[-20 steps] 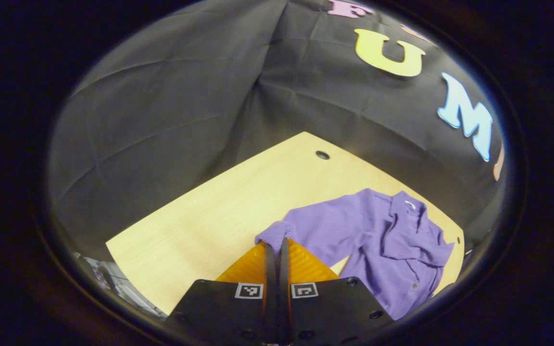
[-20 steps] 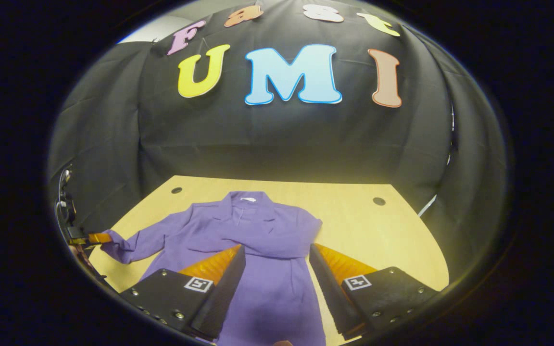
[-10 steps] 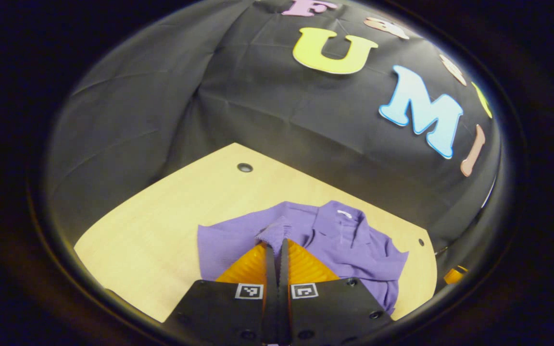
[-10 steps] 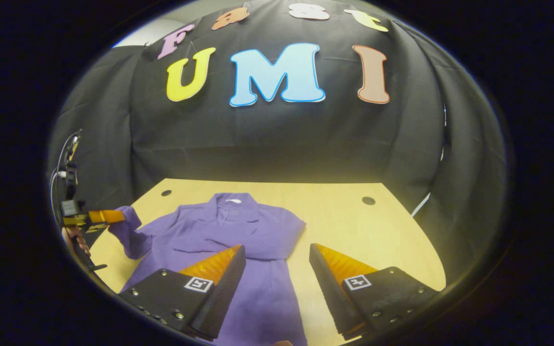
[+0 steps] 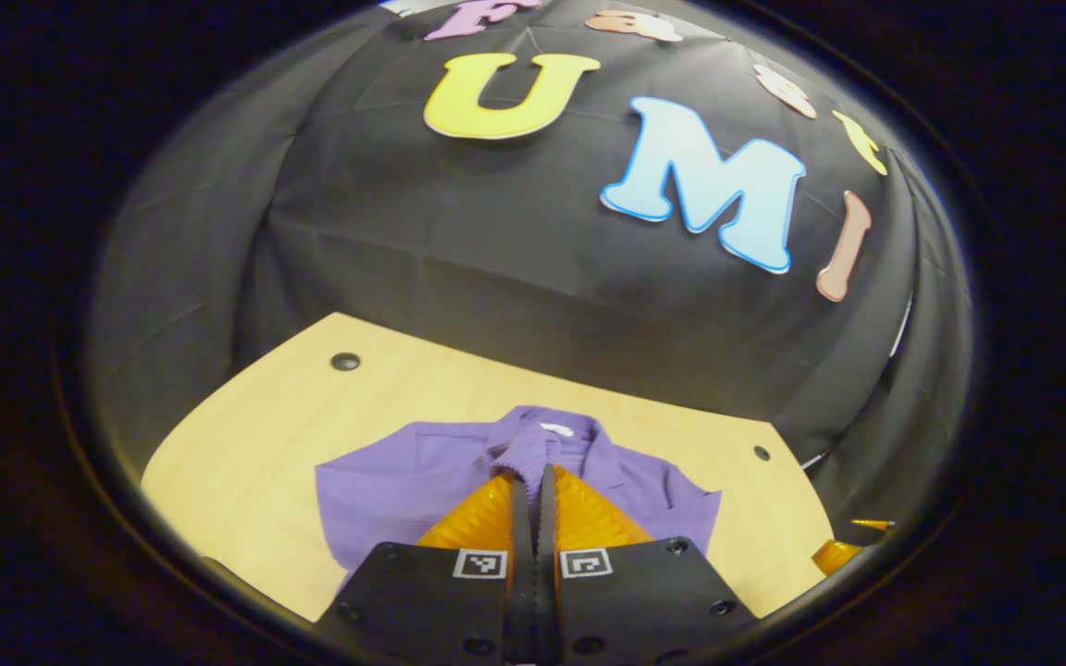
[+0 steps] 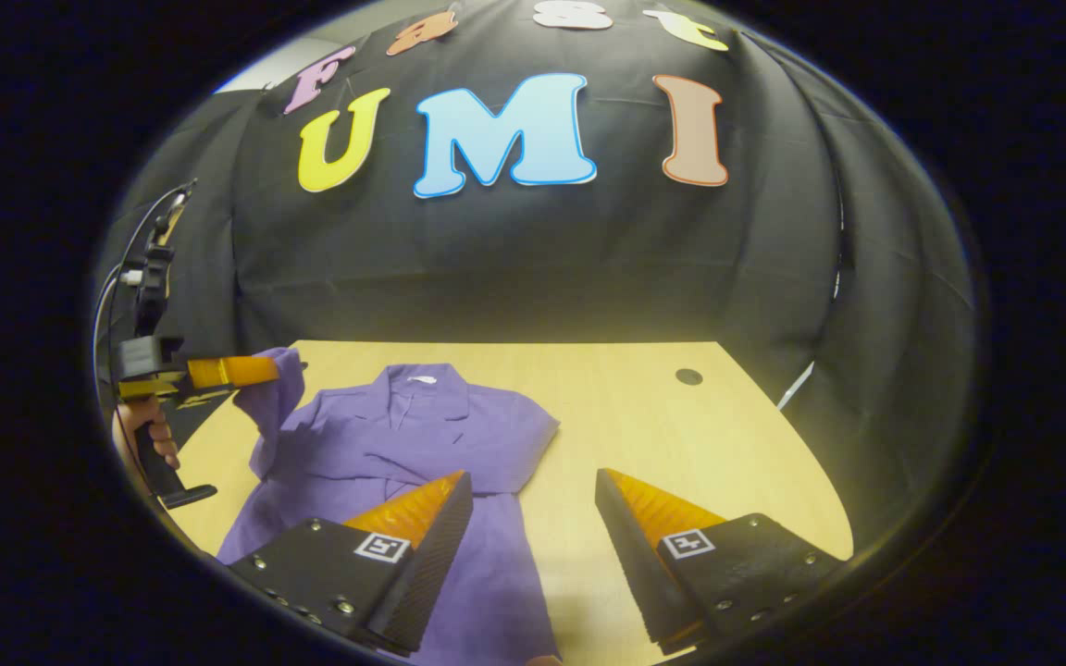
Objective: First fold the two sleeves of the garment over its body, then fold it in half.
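Observation:
A purple collared garment (image 6: 422, 444) lies flat on a light wooden table (image 6: 681, 444), collar toward the booth wall. One sleeve lies folded across its chest. My left gripper (image 5: 533, 474) is shut on the cuff (image 5: 526, 449) of the other sleeve and holds it lifted above the garment's body (image 5: 385, 499). In the right gripper view that left gripper (image 6: 246, 371), held by a hand (image 6: 146, 433), shows at the left with the sleeve (image 6: 269, 407) hanging from it. My right gripper (image 6: 533, 481) is open above the garment's lower right edge, with nothing between its fingers.
The table has small round holes near its back corners (image 6: 688, 376) (image 5: 344, 361). Black cloth walls stand close behind and to both sides. Bare wood extends to the right of the garment (image 6: 663, 416).
My left gripper has carried the sleeve cuff up and inward from the table's left side to above the garment's body. My right gripper has drifted a little to the right, staying open.

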Demonstrator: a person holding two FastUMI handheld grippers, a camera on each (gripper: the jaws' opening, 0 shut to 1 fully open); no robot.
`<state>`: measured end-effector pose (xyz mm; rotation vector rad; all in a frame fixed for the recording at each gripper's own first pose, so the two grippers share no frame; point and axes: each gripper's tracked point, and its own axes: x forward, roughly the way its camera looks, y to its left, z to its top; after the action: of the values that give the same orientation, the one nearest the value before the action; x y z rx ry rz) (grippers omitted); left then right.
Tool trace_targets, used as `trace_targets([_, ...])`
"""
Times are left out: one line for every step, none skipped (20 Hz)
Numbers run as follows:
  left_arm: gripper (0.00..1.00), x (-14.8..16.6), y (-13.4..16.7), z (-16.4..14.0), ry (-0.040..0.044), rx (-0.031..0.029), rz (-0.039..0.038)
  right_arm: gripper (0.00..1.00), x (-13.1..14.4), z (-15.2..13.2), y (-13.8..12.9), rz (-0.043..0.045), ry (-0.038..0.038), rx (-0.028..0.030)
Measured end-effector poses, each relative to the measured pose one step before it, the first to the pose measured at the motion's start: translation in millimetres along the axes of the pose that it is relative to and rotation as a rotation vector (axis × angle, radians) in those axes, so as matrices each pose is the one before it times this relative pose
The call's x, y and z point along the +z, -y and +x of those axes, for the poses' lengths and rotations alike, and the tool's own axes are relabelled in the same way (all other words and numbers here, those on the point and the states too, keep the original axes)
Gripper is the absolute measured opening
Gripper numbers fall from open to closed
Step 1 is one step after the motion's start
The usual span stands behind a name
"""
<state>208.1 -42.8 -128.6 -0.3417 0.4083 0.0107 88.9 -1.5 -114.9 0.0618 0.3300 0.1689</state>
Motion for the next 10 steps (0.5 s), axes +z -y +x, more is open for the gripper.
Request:
trace_targets([0.06,-4.08,14.71,6.06,-0.01082,-0.02336,0.01008,0.84,0.60,-0.32,3.35,0.00059,0.00037,-0.00655])
trace_targets([0.06,-5.39,12.62,8.41,-0.01153,-0.01790,0.01229,0.84,-0.99,0.40,2.25,0.00112,0.00045,-0.00477])
trace_targets([0.07,-6.24,12.03,6.15,-0.01317,-0.01921,0.01168,0.84,0.94,-2.04,3.80,0.00174,0.00223,-0.00677])
trace_targets([0.06,-6.65,10.73,7.89,-0.01556,-0.01586,0.01170,0.84,-0.54,-0.96,3.01,0.00067,0.00172,-0.00562])
trace_targets([0.06,-7.16,9.89,6.80,-0.01722,-0.01413,0.00963,0.84,0.22,-0.61,1.97,-0.00095,0.00105,-0.00489])
trace_targets([0.06,-6.79,8.44,6.15,-0.01803,-0.01450,0.00627,0.84,-1.21,-0.57,3.78,-0.00249,0.00157,-0.00607])
trace_targets([0.06,-7.14,7.87,4.33,-0.01635,-0.01173,0.00601,0.83,-1.39,-1.42,2.13,-0.00078,-0.00026,-0.00385])
trace_targets([0.06,-6.25,7.51,4.67,-0.01631,-0.01009,0.01056,0.84,-1.57,-1.05,1.27,0.00128,-0.00165,-0.00157])
trace_targets([0.06,-5.96,4.99,5.54,-0.01272,-0.00307,0.01348,0.84,-1.95,-0.48,1.34,0.00241,-0.00302,-0.00067])
trace_targets([0.06,-4.62,7.31,4.85,-0.01085,-0.00305,0.01456,0.84,-2.82,-1.38,1.93,0.00323,-0.00367,0.00058])
